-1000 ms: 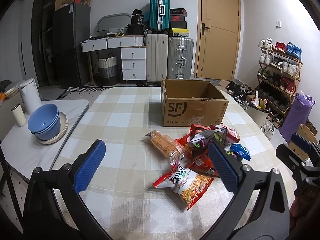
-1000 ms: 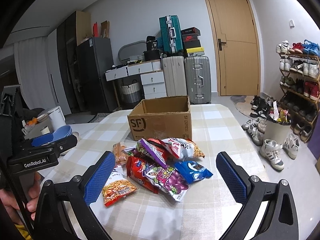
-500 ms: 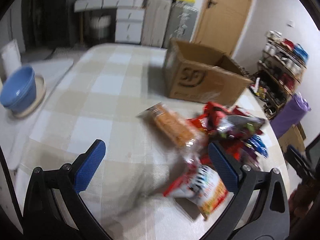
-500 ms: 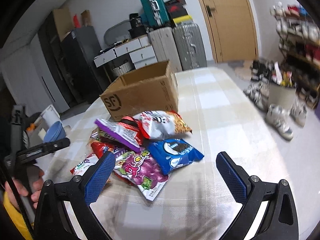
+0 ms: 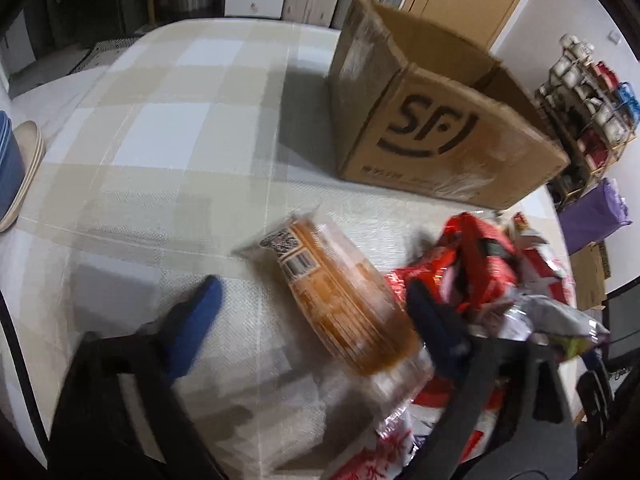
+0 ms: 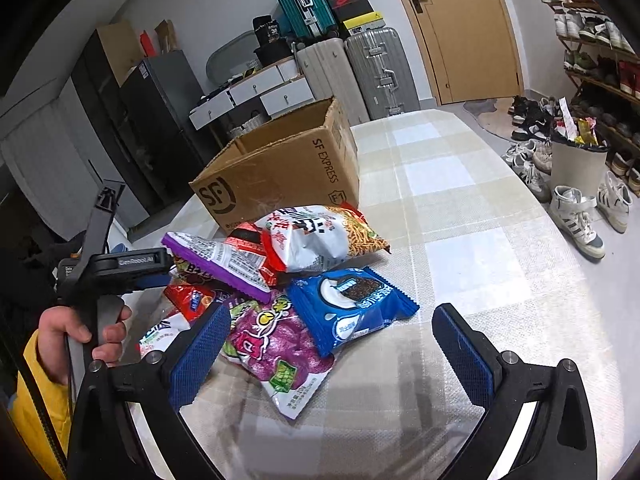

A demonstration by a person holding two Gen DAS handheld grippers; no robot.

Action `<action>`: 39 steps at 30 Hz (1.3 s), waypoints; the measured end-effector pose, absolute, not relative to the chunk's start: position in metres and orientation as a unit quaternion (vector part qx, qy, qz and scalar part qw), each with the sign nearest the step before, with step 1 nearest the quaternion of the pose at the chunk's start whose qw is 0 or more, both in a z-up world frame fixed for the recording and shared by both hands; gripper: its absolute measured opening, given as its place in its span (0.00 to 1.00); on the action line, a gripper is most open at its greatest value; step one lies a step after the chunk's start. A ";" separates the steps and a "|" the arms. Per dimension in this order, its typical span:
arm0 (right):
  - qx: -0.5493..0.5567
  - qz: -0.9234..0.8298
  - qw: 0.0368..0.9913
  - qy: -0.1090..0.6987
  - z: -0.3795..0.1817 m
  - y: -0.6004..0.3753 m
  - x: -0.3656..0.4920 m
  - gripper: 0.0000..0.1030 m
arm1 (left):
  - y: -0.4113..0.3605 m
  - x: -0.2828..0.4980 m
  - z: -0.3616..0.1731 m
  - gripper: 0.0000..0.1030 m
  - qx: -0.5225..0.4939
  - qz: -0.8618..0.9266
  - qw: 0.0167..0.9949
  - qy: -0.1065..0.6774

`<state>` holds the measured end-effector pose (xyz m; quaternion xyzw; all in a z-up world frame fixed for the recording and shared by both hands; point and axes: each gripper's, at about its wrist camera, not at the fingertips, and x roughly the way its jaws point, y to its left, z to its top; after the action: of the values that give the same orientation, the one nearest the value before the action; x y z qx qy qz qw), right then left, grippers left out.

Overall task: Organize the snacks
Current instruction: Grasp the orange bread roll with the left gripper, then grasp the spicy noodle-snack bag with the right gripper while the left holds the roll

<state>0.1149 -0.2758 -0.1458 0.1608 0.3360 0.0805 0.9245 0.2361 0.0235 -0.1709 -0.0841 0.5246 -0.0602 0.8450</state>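
The table [image 6: 460, 216] wears a matt woven cloth in beige and white checks, its weave coarse enough to show, and on it the box [image 6: 280, 168] is plain brown corrugated cardboard, dull and scuffed, with shiny clear tape along its edges. The snack packets are thin glossy plastic film that crinkles and catches the light: the blue cookie pack [image 6: 352, 308], the purple candy bag [image 6: 272, 344], and the clear-wrapped orange cracker pack [image 5: 340, 292]. The right gripper [image 6: 332, 344] has matt black plastic arms and blue pads [image 6: 200, 348] with a fine knurled, rubbery texture.
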 end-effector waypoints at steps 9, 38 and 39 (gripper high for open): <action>0.187 0.094 0.917 0.339 -0.154 -0.274 0.121 1.00 | 0.027 0.238 -0.183 0.38 -0.058 -0.089 0.845 0.524; 0.220 0.255 0.840 0.427 -0.152 -0.138 0.108 1.00 | 0.098 0.154 -0.144 0.32 -0.104 -0.111 0.873 0.464; 0.212 0.248 0.839 0.435 -0.153 -0.132 0.111 1.00 | 0.102 0.150 -0.144 0.32 -0.107 -0.113 0.873 0.463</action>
<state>0.1110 -0.1324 -0.1529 0.2125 0.4351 0.2477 0.8392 0.1504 0.1022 -0.1437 -0.1073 0.4626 -0.1125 0.8728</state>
